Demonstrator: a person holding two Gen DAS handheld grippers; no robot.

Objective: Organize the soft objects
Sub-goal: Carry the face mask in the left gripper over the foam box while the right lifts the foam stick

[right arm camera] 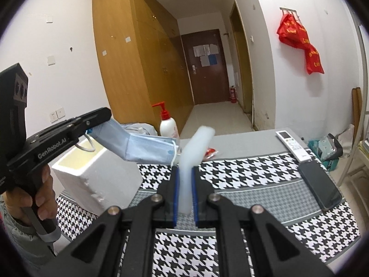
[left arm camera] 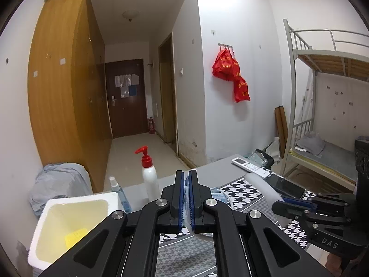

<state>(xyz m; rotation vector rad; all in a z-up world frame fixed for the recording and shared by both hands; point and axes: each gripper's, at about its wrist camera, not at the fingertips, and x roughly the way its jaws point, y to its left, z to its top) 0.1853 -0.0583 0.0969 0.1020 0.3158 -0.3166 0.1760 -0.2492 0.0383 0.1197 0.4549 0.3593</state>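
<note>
Left gripper: we clamp it tight on one blue mask, which hangs in the air above the white box.
Right gripper: we pinch one white foam strip, which stands up over the mat.
Count: one box, one pump bottle, one spray bottle, one remote, one phone.

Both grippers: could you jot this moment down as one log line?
left gripper: shut on blue face mask | right gripper: shut on white foam strip | both held above white foam box and houndstooth cloth
</note>
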